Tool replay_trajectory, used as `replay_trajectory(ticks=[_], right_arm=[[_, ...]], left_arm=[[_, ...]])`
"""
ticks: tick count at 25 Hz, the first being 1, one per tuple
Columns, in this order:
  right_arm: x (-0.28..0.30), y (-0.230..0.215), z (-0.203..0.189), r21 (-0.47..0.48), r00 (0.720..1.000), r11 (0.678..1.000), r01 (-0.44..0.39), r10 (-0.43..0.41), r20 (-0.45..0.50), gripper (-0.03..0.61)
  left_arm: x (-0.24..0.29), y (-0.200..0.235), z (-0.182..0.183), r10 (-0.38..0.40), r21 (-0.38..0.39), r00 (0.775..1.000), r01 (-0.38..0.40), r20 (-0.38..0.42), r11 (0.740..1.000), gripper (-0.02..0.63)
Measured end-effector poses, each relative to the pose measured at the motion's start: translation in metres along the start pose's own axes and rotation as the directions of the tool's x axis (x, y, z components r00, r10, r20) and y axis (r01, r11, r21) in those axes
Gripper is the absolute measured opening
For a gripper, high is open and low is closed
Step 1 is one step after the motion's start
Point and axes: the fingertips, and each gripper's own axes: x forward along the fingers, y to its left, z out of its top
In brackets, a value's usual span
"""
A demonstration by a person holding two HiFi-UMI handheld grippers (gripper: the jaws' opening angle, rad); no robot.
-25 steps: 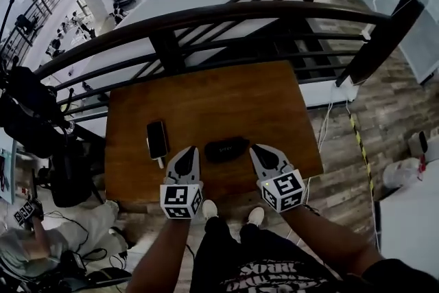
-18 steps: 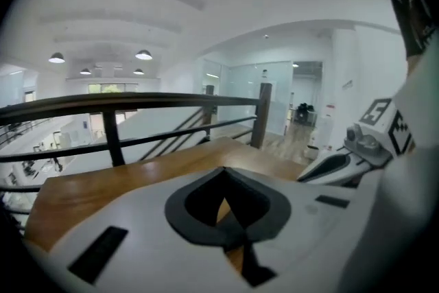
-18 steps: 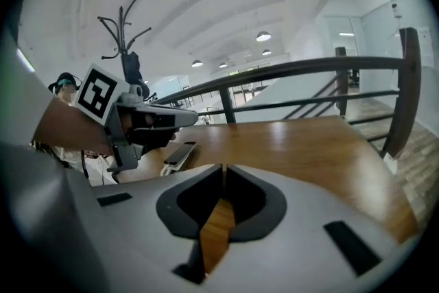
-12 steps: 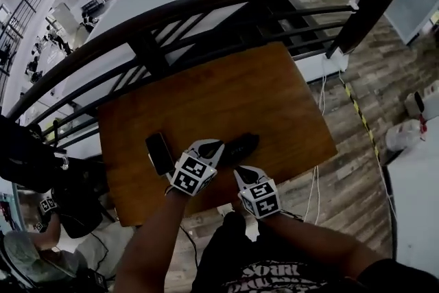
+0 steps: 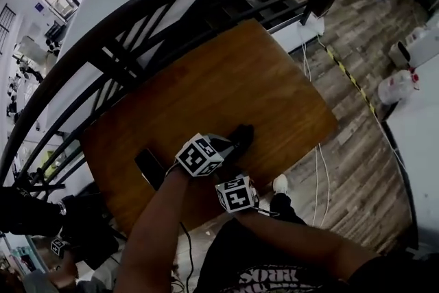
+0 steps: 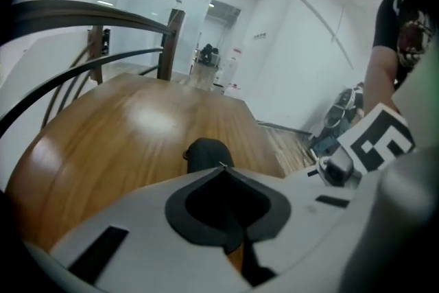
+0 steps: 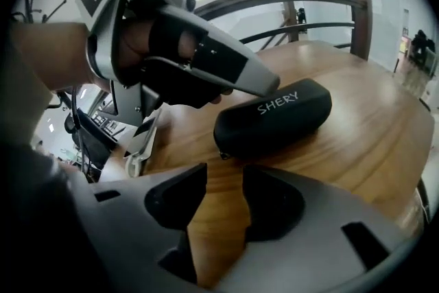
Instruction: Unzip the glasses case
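The glasses case (image 7: 274, 121) lies zipped toward the worktop's (image 7: 370, 137) near edge. The left gripper (image 6: 221, 167), fingers pressed together, rests on its top. The right gripper (image 7: 225, 173) has just been spreading its fingers (nothing between them) just short of the zip pull (image 7: 223, 155). All unzipping remains.

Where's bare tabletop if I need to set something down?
Free: the table between glasses case and railing, and right of the case to the edge. Crowded: near edge, with phone, left tool at the case, right tool, jaws just opening, nothing between them.
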Motion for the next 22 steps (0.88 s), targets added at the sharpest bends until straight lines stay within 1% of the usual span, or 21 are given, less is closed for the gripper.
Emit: replay_trajectory(ticks=[2,3,6,8,10,15,16,17,19,22], right_arm=[[0.004,0.000,0.003,-0.008,0.999,0.999,0.041,-0.041,-0.008,0.145],[0.005,-0.001,0.005,-0.004,0.998,0.998,0.059,-0.059,-0.012,0.144],[0.011,-0.005,0.006,0.034,0.995,0.994,0.101,-0.100,-0.018,0.144],[0.013,-0.008,0.007,0.055,0.992,0.990,0.127,-0.126,-0.018,0.144],[0.012,-0.010,0.006,0.063,0.989,0.987,0.145,-0.144,-0.022,0.132],[0.010,-0.015,0.006,0.024,0.993,0.993,0.115,-0.115,-0.001,0.099],[0.010,-0.018,0.006,0.017,0.994,0.994,0.112,-0.112,0.000,0.053],[0.010,-0.019,0.006,0.008,0.994,0.994,0.107,-0.107,0.001,0.043],[0.010,-0.020,0.005,-0.004,0.996,0.996,0.093,-0.093,0.003,0.033],[0.011,-0.020,0.004,0.022,0.997,0.997,0.072,-0.072,-0.002,0.031]], left_arm=[[0.007,-0.006,-0.005,-0.023,0.042,0.999,0.024,-0.034,0.999,0.003],[0.009,-0.009,-0.005,-0.041,0.032,0.999,0.042,-0.027,0.999,0.003],[0.009,-0.008,-0.005,-0.079,-0.043,0.997,0.080,0.023,0.996,0.003],[0.008,-0.006,-0.006,-0.087,-0.054,0.996,0.088,0.027,0.995,0.003],[0.008,-0.006,-0.006,-0.091,-0.044,0.996,0.091,0.023,0.995,0.003],[0.007,-0.006,-0.006,-0.062,-0.002,0.998,0.062,0.032,0.998,0.003],[0.007,-0.005,-0.007,-0.051,0.010,0.998,0.050,0.033,0.999,0.003],[0.007,-0.005,-0.007,-0.039,0.022,0.999,0.039,0.035,0.999,0.003],[0.008,-0.006,-0.008,-0.023,0.033,0.999,0.022,0.042,0.999,0.003],[0.009,-0.004,-0.009,-0.016,0.029,0.999,0.014,0.046,0.999,0.003]])
